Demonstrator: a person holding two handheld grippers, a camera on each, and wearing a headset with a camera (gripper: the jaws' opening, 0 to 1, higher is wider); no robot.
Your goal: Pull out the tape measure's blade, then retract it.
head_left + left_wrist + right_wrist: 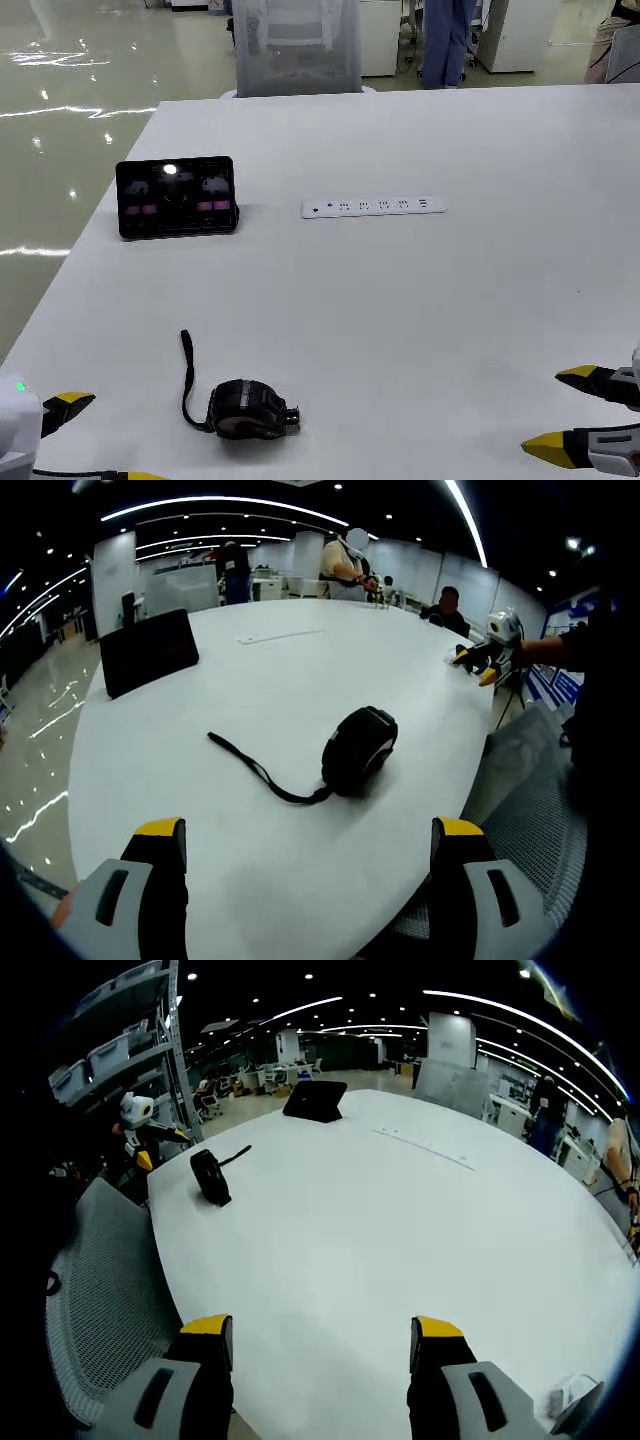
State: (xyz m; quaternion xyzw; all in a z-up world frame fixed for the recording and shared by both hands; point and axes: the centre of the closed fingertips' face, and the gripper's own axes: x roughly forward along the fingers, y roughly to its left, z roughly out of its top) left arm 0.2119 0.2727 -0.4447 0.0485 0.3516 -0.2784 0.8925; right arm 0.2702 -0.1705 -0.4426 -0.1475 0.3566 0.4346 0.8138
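A black tape measure [247, 409] lies on the white table [400, 300] near its front edge, its black wrist strap [187, 375] trailing away to the left. In the left gripper view the tape measure [360, 750] sits a short way ahead of my open left gripper [310, 845], whose yellow-tipped fingers [160, 832] are apart with nothing between them. The left gripper [75, 435] is at the bottom left in the head view. My right gripper [570, 410] is open at the bottom right, far from the tape measure [210, 1177]. The right gripper [322, 1332] holds nothing.
A black tablet-like screen [176, 196] stands at the back left of the table. A white power strip [373, 206] lies flat at the middle back. A grey mesh chair [297, 45] stands behind the far edge. People stand in the room beyond.
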